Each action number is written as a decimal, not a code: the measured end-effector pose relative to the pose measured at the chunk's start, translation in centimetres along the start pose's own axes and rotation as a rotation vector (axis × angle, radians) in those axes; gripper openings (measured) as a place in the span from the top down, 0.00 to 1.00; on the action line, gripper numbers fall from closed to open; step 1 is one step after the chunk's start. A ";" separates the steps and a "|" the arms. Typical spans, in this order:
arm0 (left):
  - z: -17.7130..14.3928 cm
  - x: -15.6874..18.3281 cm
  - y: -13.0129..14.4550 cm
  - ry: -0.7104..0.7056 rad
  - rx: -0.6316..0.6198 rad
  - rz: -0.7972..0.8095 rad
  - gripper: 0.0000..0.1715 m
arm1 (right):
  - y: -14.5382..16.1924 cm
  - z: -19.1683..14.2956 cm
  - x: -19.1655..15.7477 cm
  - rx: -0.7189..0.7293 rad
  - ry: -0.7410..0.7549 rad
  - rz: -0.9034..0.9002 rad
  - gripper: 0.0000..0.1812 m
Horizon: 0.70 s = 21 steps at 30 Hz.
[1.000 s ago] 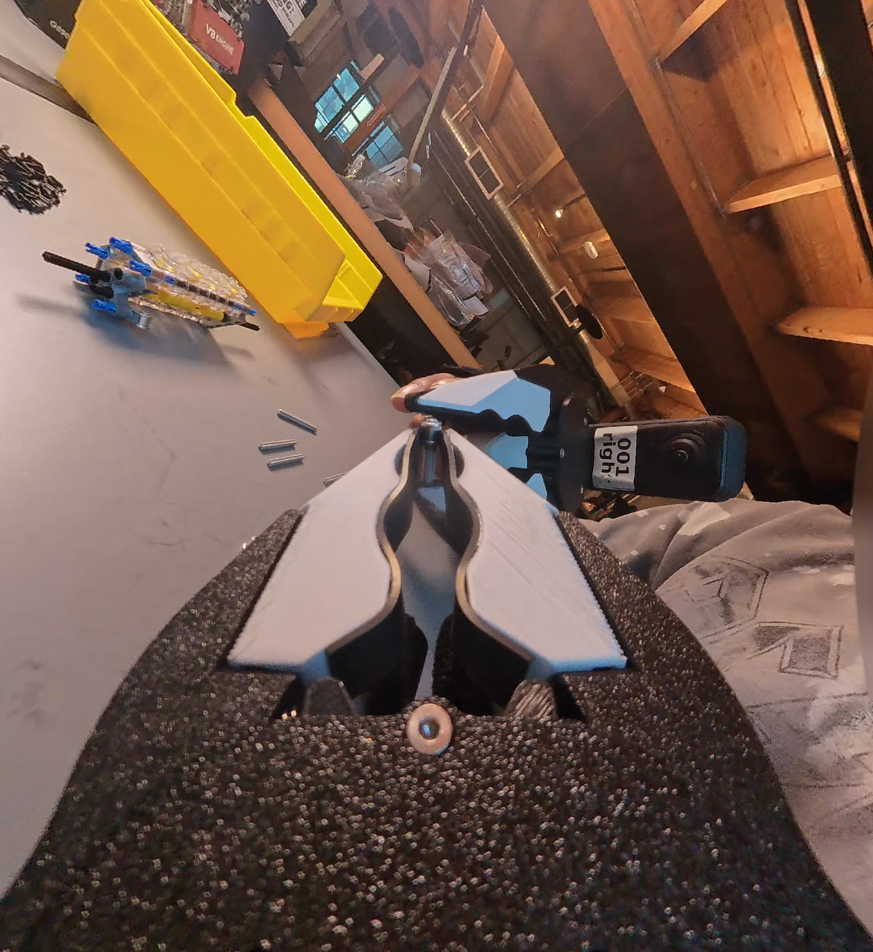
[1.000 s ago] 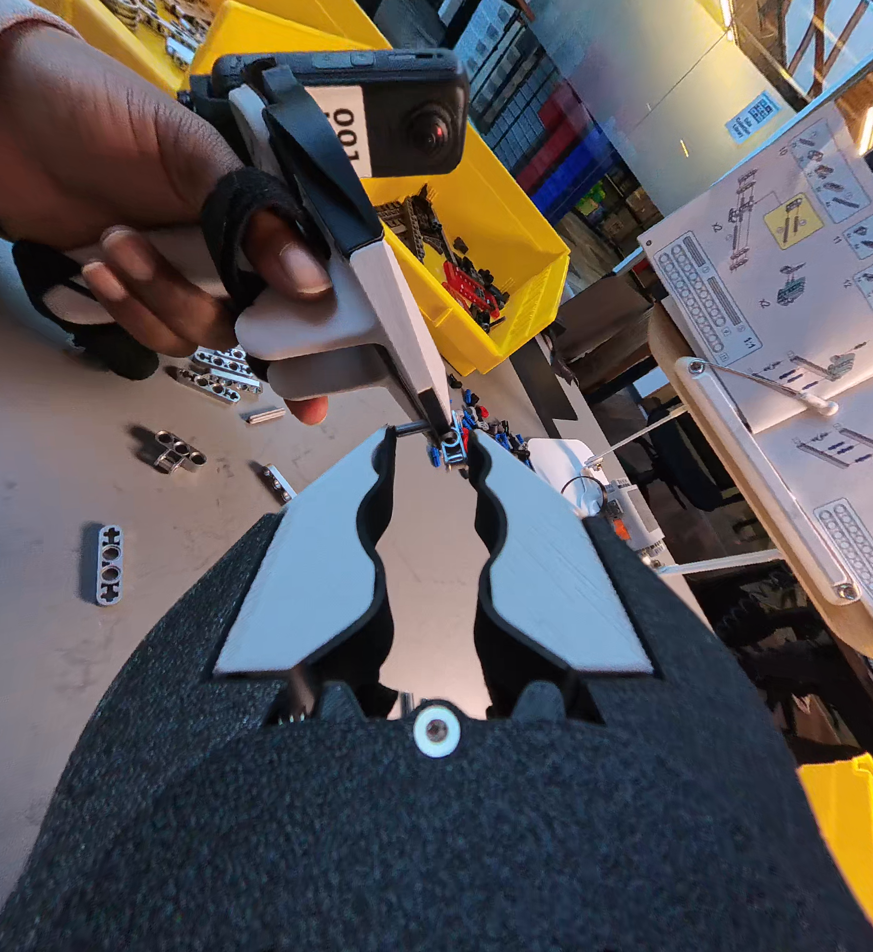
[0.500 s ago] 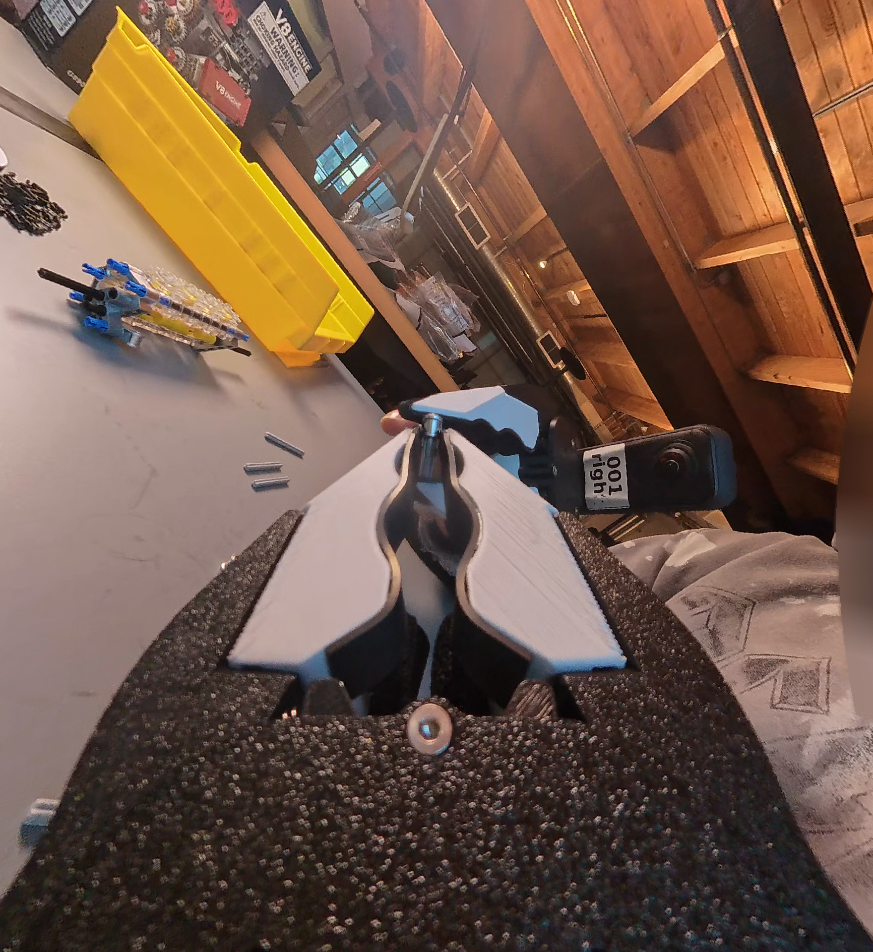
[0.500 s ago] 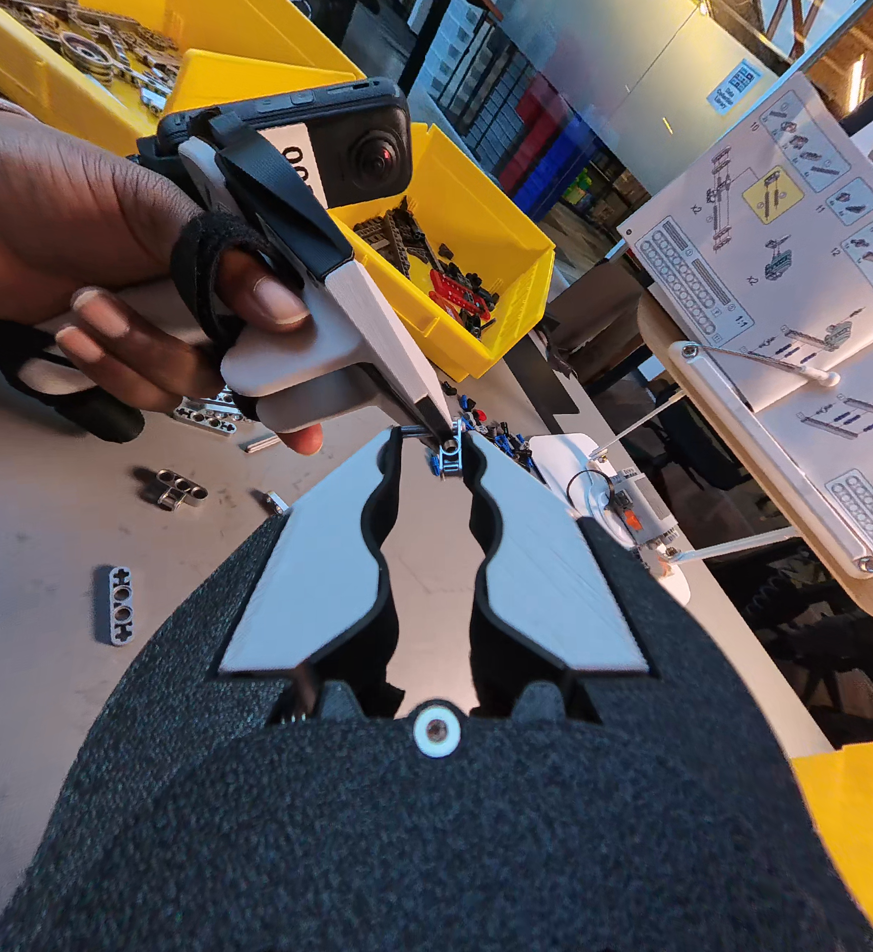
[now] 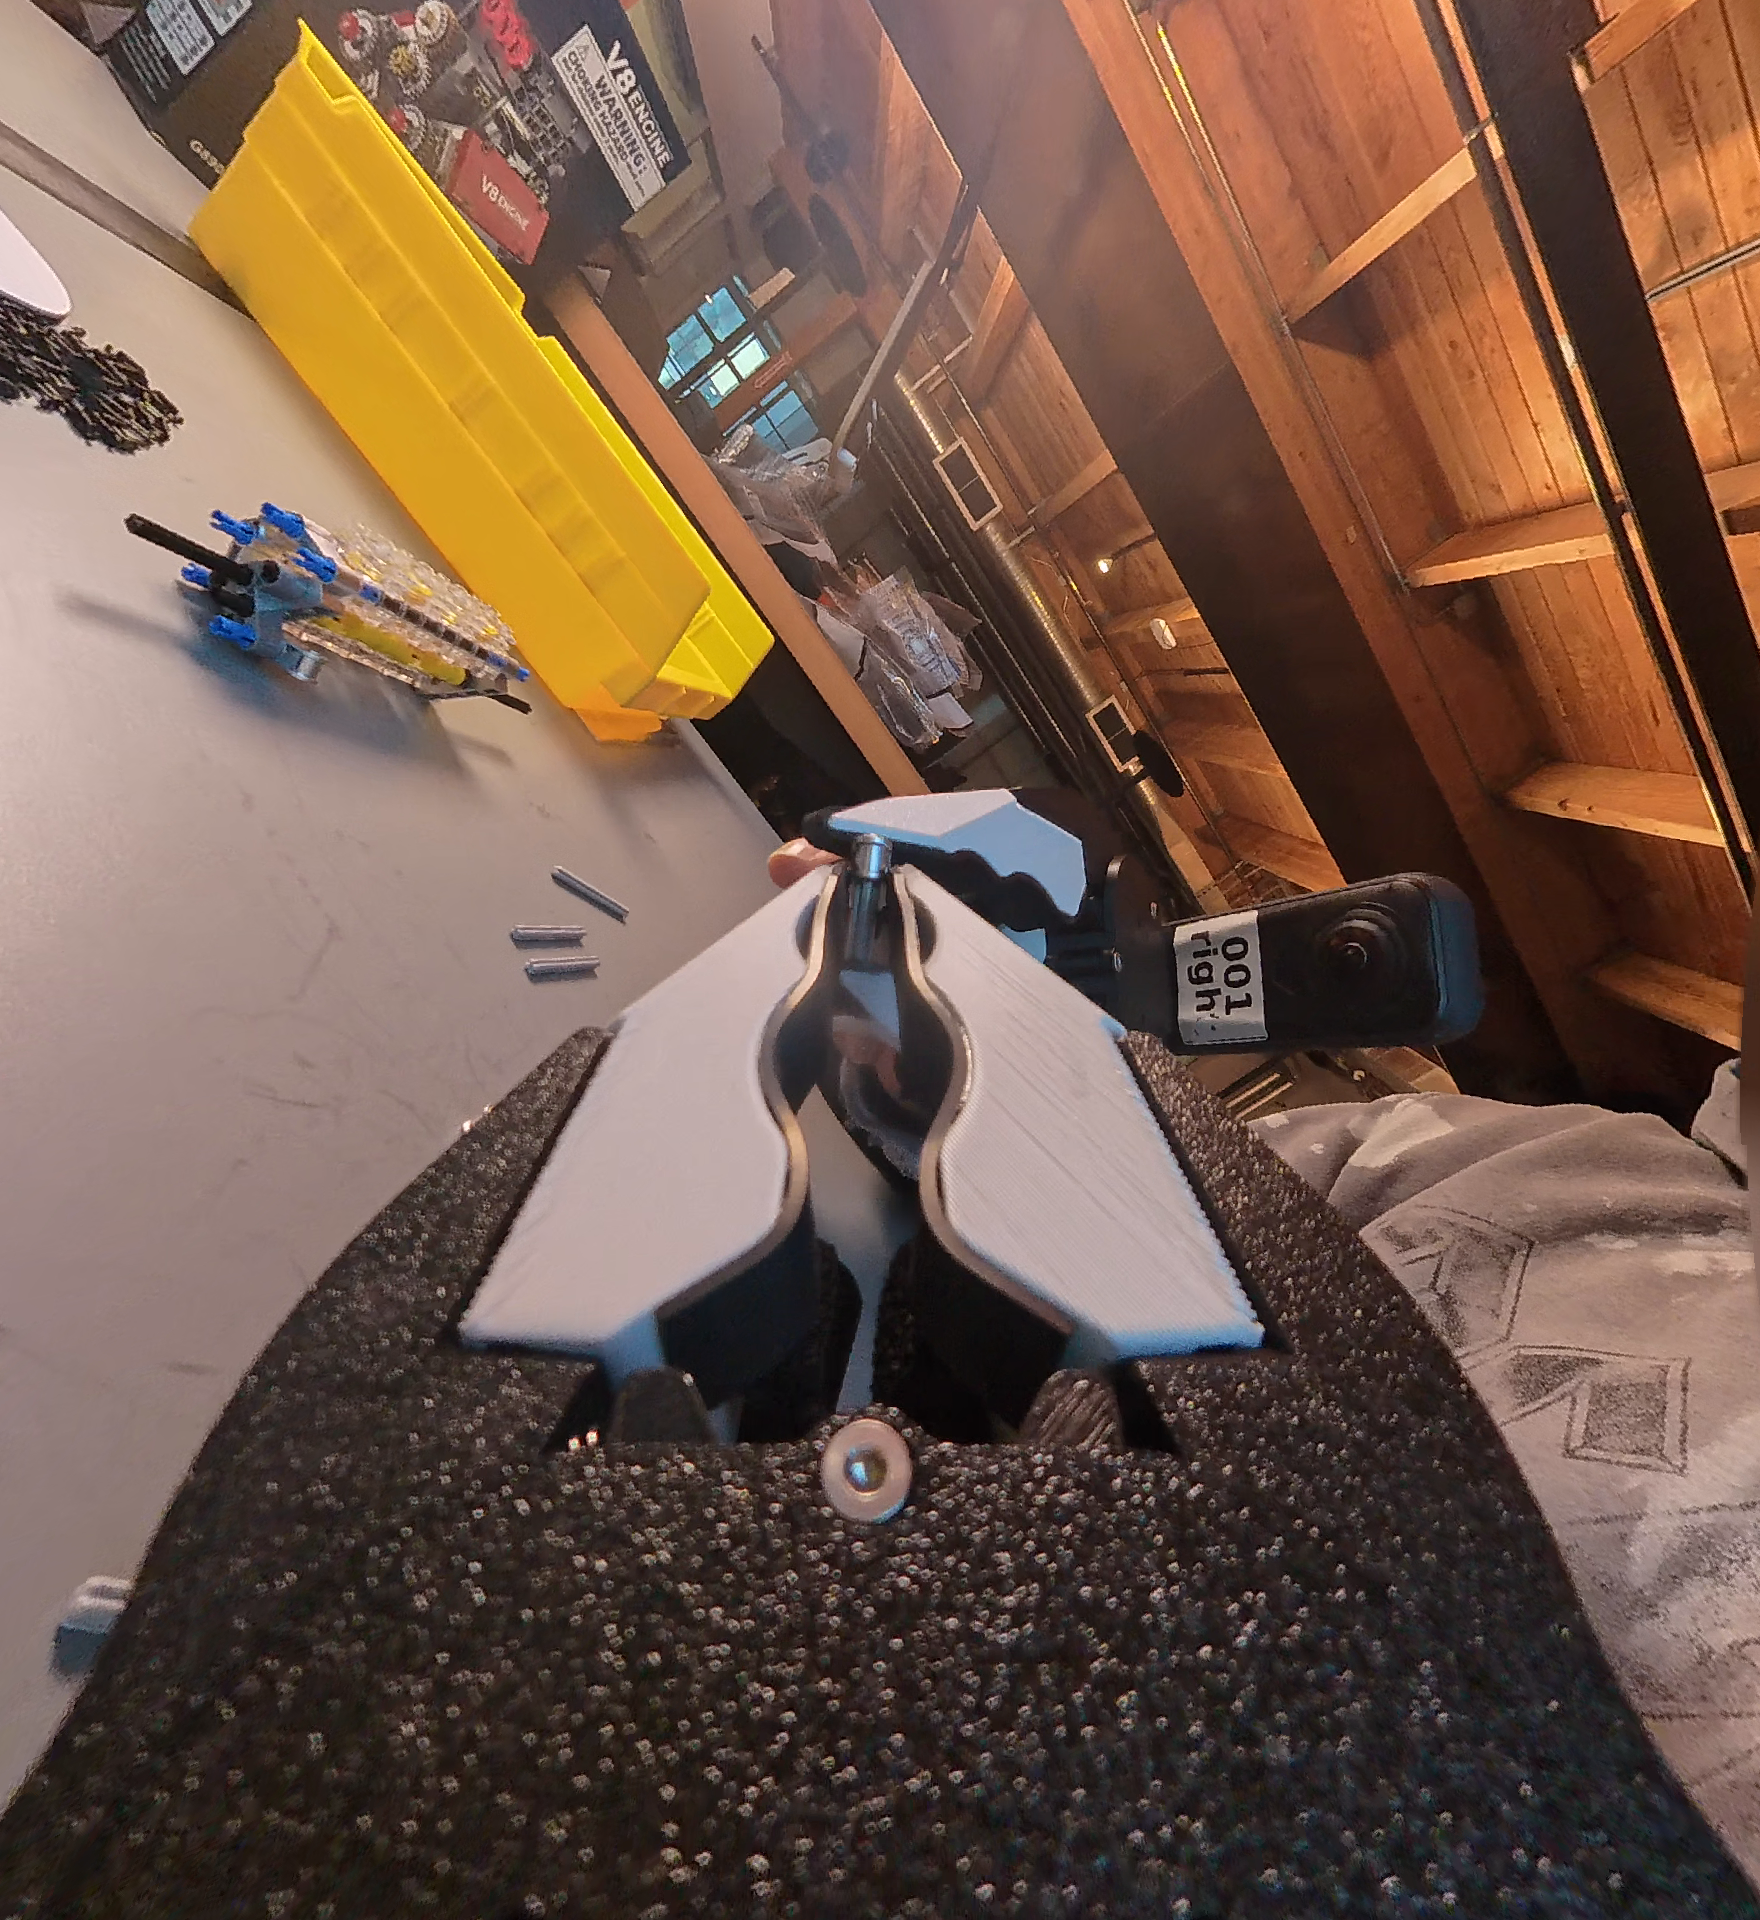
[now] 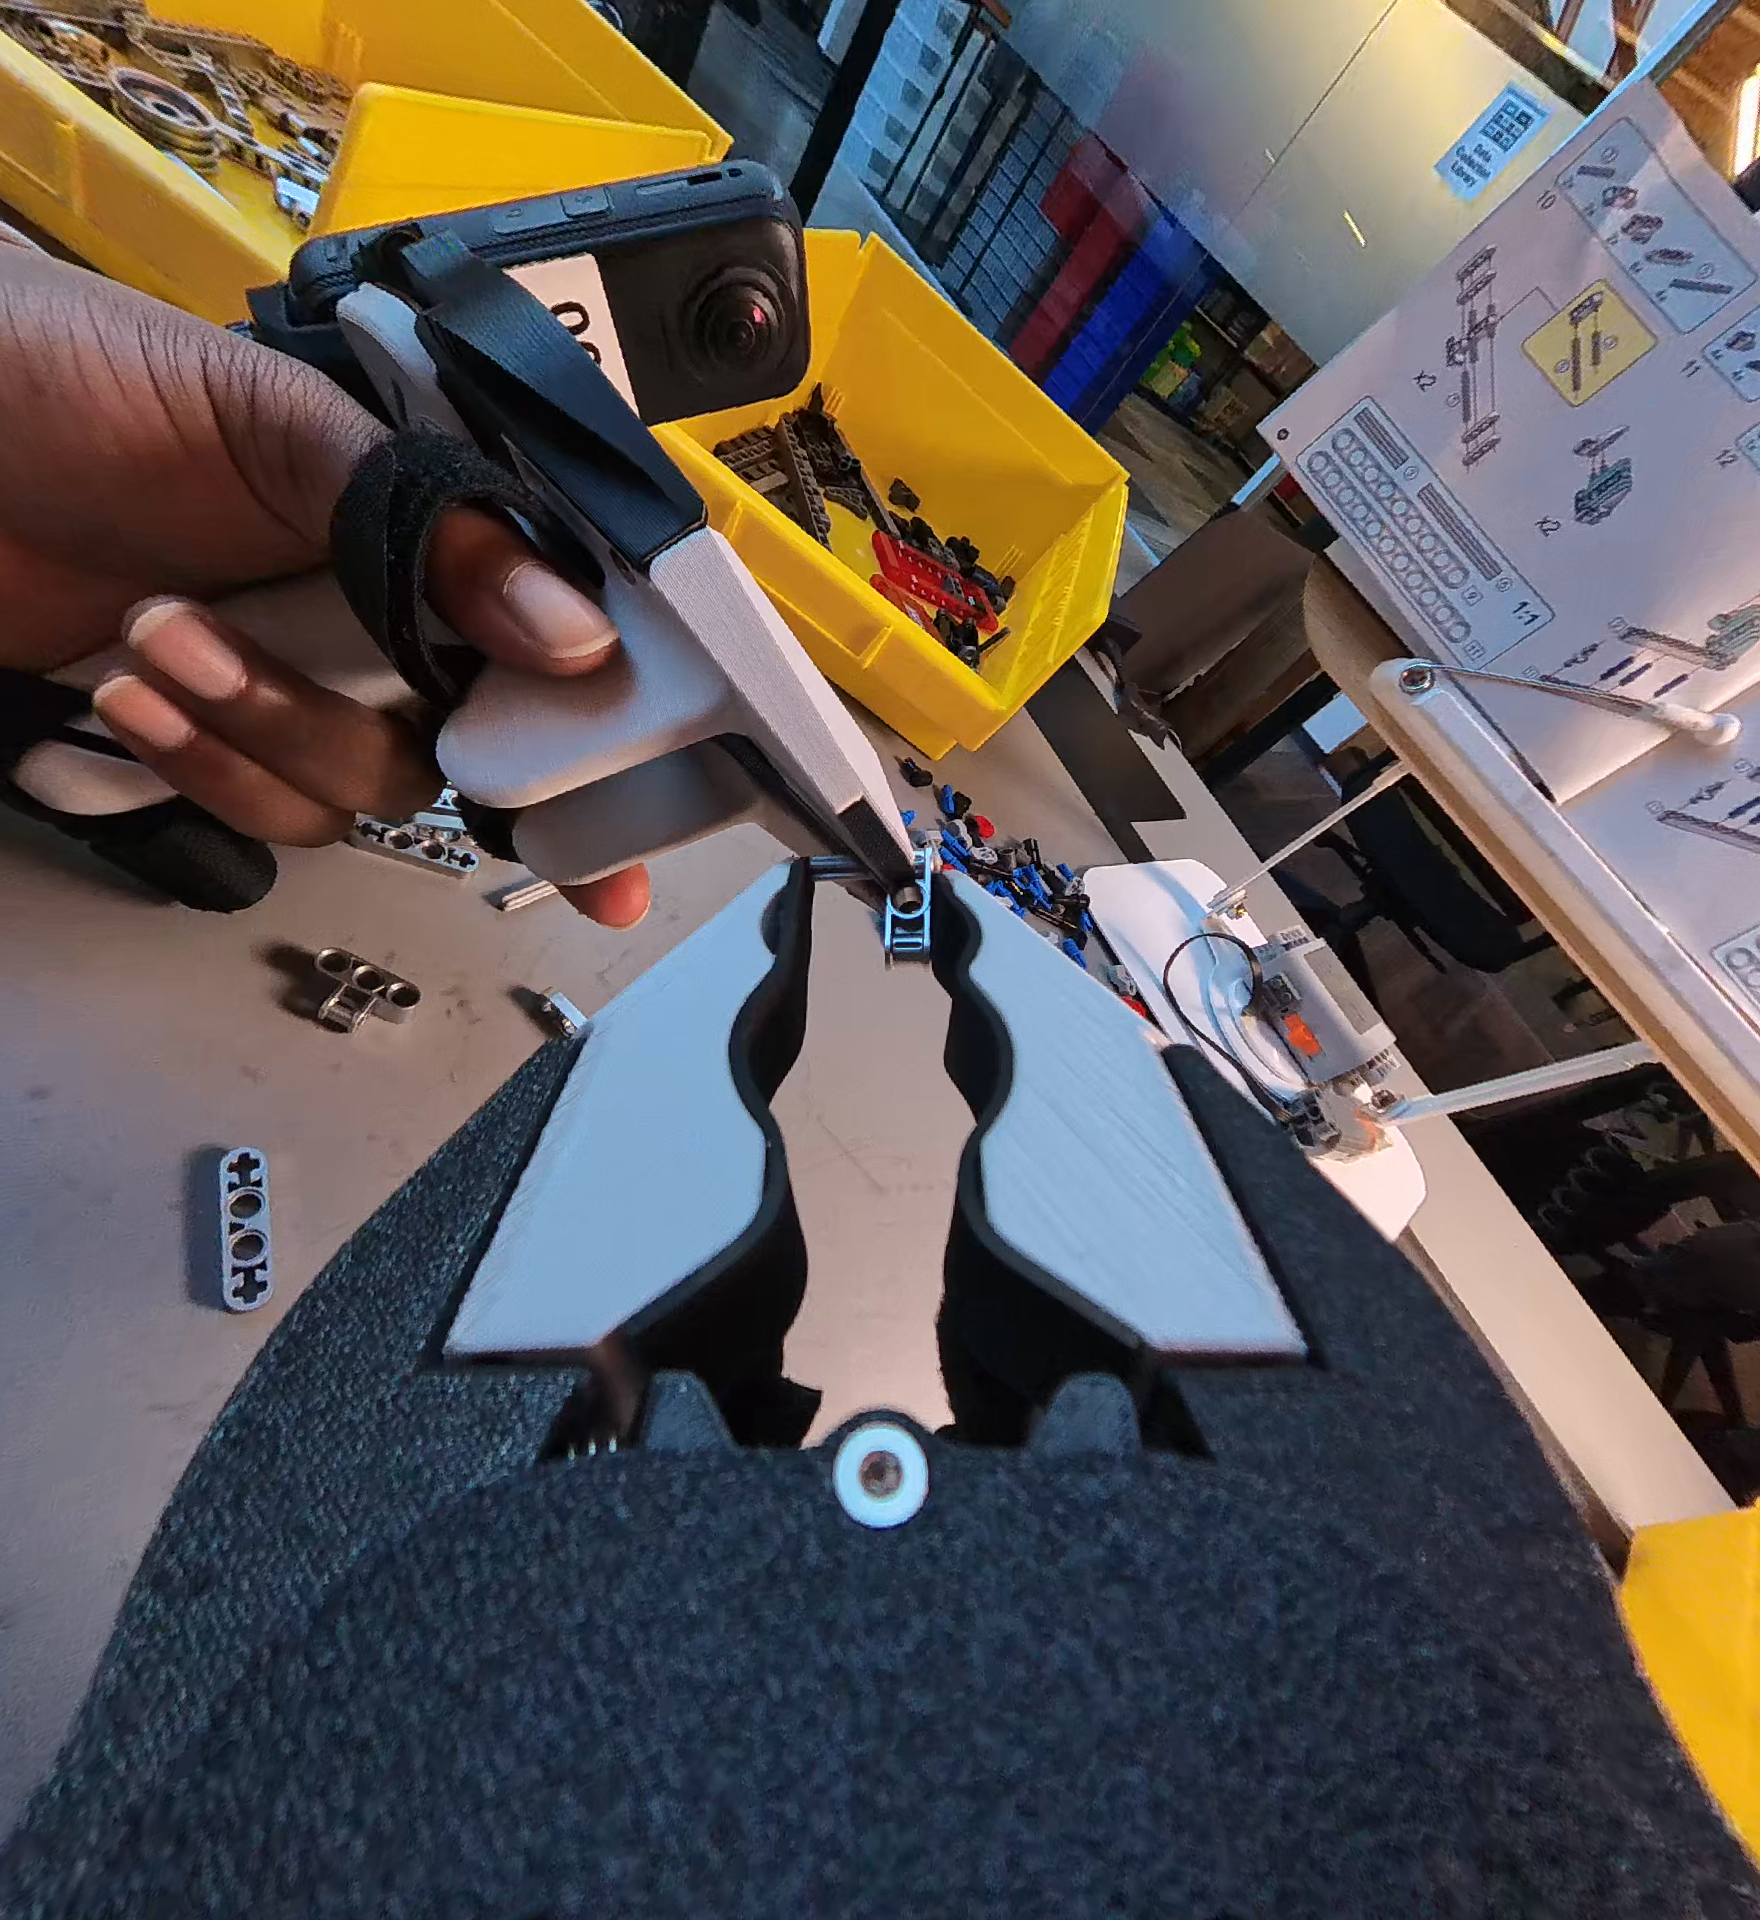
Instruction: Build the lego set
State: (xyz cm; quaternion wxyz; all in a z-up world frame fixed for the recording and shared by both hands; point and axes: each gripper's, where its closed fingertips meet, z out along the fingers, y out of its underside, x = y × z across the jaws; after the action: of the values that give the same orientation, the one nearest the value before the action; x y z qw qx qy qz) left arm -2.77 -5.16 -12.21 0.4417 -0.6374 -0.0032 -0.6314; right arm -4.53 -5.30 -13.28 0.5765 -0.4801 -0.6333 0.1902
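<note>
Left gripper [image 5: 868,883] clamped on a short grey metal axle pin [image 5: 865,914]. Right gripper [image 6: 871,888] pinching a small grey plastic connector with a round hole [image 6: 907,920]. Tips meet above the grey counter [image 5: 180,987]; pin end touching the connector. Yellow plastic parts bin [image 6: 959,499] sits behind.

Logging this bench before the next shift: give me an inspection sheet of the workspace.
Surface: grey table, scuffed.
Job's things: grey pin; small grey connector.
Clutter: loose grey beams, small rods, pile of blue and black pegs, part-built model.
Grippers: left hand-held gripper shut on the pin; right hand-held gripper holds the connector, pin tip at it.
Cables: black wire on a motor block.
Surroundings: yellow bins, instruction sheets, wooden shelving.
</note>
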 end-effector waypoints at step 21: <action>-0.2 -0.4 -0.1 0.000 -0.005 -0.020 0.98 | -0.2 -0.4 1.4 0.036 0.056 -0.080 0.79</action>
State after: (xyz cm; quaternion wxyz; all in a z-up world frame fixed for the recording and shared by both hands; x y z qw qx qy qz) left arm -3.11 -4.99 -12.51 0.4336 -0.6385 -0.0081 -0.6358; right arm -4.04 -4.41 -12.27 0.6096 -0.4492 -0.6320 0.1647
